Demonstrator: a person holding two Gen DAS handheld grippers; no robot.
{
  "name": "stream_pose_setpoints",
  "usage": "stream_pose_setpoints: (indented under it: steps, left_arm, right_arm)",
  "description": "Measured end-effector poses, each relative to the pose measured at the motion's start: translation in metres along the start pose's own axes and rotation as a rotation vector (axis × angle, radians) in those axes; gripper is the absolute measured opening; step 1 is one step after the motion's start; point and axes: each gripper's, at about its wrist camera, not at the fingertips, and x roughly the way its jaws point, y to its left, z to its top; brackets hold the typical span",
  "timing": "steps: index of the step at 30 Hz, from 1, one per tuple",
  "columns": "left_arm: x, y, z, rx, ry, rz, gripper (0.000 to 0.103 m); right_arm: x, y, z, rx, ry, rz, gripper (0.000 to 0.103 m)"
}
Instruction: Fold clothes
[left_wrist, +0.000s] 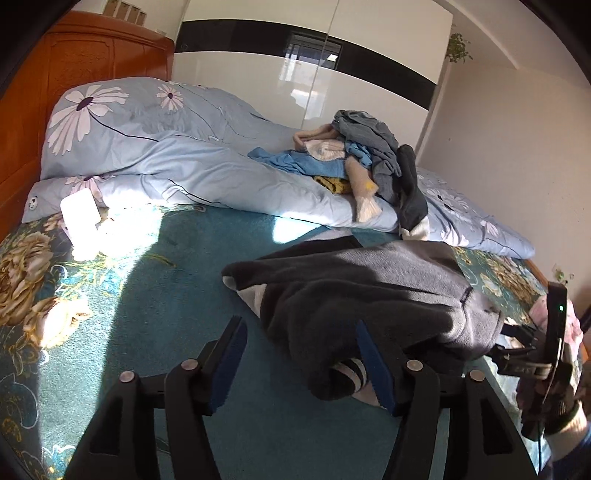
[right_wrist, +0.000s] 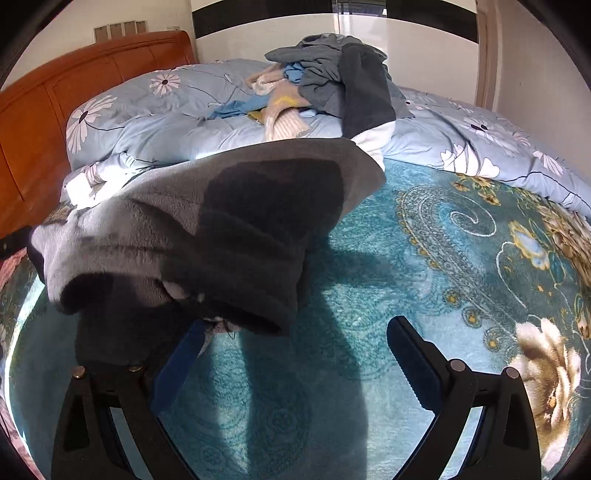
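A dark grey fleece garment (left_wrist: 369, 295) with white trim lies bunched on the teal floral bedspread (left_wrist: 155, 295). My left gripper (left_wrist: 299, 328) is open; its right finger (left_wrist: 373, 365) touches the garment's cuff, with nothing clamped. In the right wrist view the same garment (right_wrist: 207, 229) drapes over my right gripper's left finger (right_wrist: 184, 354). My right gripper (right_wrist: 295, 332) is open, jaws wide apart, over the bedspread (right_wrist: 424, 258). The right gripper and gloved hand also show in the left wrist view (left_wrist: 546, 350).
A pile of unfolded clothes (left_wrist: 354, 158) sits on the light blue flowered duvet (left_wrist: 177, 155), also in the right wrist view (right_wrist: 325, 77). An orange wooden headboard (left_wrist: 55, 85) stands at the left. A glossy white wardrobe (left_wrist: 314, 81) stands behind the bed.
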Motion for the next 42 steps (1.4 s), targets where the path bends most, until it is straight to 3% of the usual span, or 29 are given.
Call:
stream_pose_setpoints:
  steps: [5, 7, 9, 10, 12, 15, 17, 20, 22, 24, 33, 37, 42]
  left_arm:
    - [0.015, -0.012, -0.010, 0.049, 0.054, -0.031, 0.066]
    - [0.015, -0.015, -0.014, 0.072, 0.058, -0.042, 0.066]
    - [0.014, -0.019, -0.017, 0.098, 0.061, -0.041, 0.066]
    - [0.015, -0.021, -0.019, 0.106, 0.064, -0.040, 0.066]
    - [0.017, -0.023, -0.023, 0.121, 0.069, -0.036, 0.066]
    - [0.022, -0.029, -0.027, 0.169, 0.065, 0.010, 0.066]
    - [0.028, -0.030, -0.028, 0.203, 0.053, 0.094, 0.066]
    - [0.033, -0.025, -0.019, 0.160, 0.023, 0.121, 0.065]
    - [0.033, -0.022, -0.011, 0.113, -0.006, 0.128, 0.056]
    - [0.027, -0.025, -0.001, 0.094, -0.049, 0.127, 0.010]
    - [-0.050, -0.077, 0.063, 0.175, -0.328, 0.061, 0.006]
    - [-0.102, -0.104, 0.086, 0.221, -0.461, -0.007, 0.006]
    - [-0.180, -0.137, 0.091, 0.289, -0.621, -0.076, 0.006]
  right_arm:
    - [0.004, -0.008, 0.014, 0.100, -0.025, -0.001, 0.094]
    - [0.005, -0.012, 0.017, 0.128, -0.028, -0.011, 0.082]
    - [0.008, -0.017, 0.018, 0.165, -0.020, -0.006, 0.057]
    - [0.009, -0.019, 0.018, 0.181, -0.017, -0.002, 0.053]
    - [0.008, -0.021, 0.019, 0.202, -0.016, 0.007, 0.031]
    - [0.008, -0.023, 0.021, 0.235, -0.015, 0.020, 0.017]
    - [0.006, -0.025, 0.023, 0.253, -0.021, 0.026, 0.010]
    - [-0.006, -0.028, 0.033, 0.269, -0.064, 0.015, 0.008]
    - [-0.015, -0.031, 0.040, 0.279, -0.087, 0.005, 0.008]
    - [-0.025, -0.036, 0.046, 0.289, -0.115, -0.005, 0.007]
    - [-0.104, -0.046, 0.082, 0.272, -0.314, -0.044, 0.006]
    - [-0.182, -0.051, 0.092, 0.245, -0.485, -0.071, 0.006]
    - [-0.288, -0.048, 0.089, 0.177, -0.699, -0.106, 0.006]
